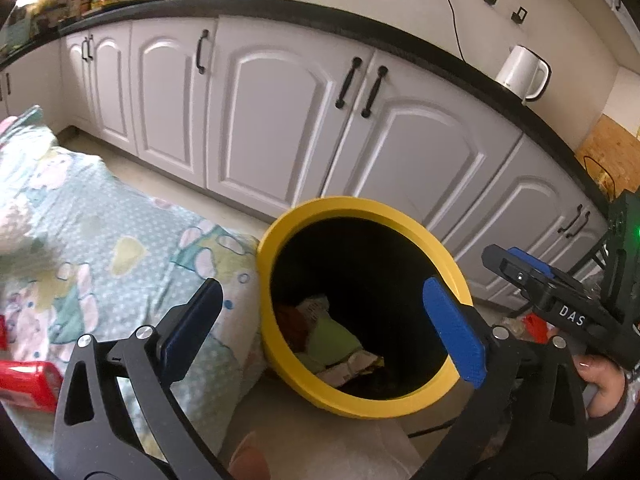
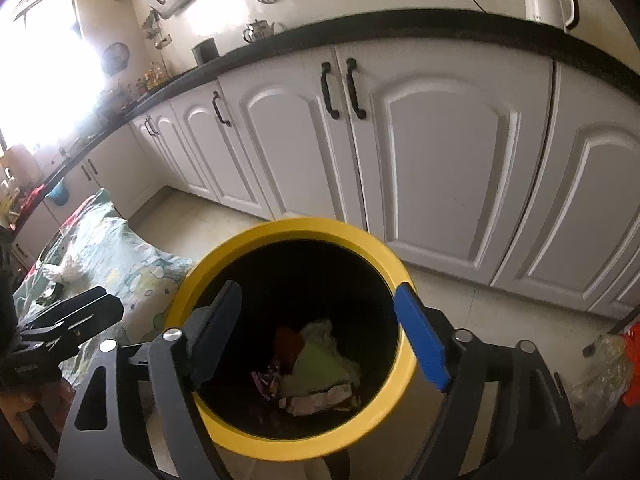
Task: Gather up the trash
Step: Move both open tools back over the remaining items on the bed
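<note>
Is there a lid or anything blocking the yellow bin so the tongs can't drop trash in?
No lid shows. The yellow bin is open at the top, wrappers lie at its bottom, and the open right tongs hang over the mouth with nothing visible between. The left tongs are open and empty too.

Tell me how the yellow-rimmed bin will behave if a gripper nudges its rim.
The bin looks tall and narrow, so a push at the rim may tip it rather than slide it. It holds only a few wrappers at the bottom, so it is probably light. The bedding against one side might brace it there.
</note>
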The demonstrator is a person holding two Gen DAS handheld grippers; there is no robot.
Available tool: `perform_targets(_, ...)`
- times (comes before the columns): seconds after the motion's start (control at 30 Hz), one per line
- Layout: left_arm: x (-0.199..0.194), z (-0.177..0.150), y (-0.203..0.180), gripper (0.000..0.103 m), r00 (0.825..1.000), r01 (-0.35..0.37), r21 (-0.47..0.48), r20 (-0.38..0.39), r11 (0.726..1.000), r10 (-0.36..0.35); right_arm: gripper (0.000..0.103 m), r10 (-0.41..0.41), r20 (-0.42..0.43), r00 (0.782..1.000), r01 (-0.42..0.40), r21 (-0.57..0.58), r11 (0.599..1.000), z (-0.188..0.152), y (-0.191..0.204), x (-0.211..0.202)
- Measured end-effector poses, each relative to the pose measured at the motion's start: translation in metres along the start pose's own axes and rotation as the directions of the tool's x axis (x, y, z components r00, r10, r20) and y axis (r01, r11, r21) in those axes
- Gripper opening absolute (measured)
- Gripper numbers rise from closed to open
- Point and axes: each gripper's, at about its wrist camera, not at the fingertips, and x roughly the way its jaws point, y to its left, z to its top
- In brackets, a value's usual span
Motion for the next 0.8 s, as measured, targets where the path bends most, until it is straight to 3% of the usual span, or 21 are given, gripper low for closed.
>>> perform_targets(0.47, -0.045, 0.000, 0.021, 0.092, 0.991, -0.091, -0.021, 0.095, 0.996, 0.093, 0.085, 0.033, 0.081, 0.996, -0.027, -0.081, 0.996, 0.004, 0.037, -0.020)
perform_targets(0.8, -0.078, -0.002, 0.044, 0.092, 0.973, -0.161, -0.053, 0.156, 0.986, 0.167, 0.085, 0.108, 0.097, 0.989, -0.095, -0.130, 0.987, 0.004, 0.067, -0.031)
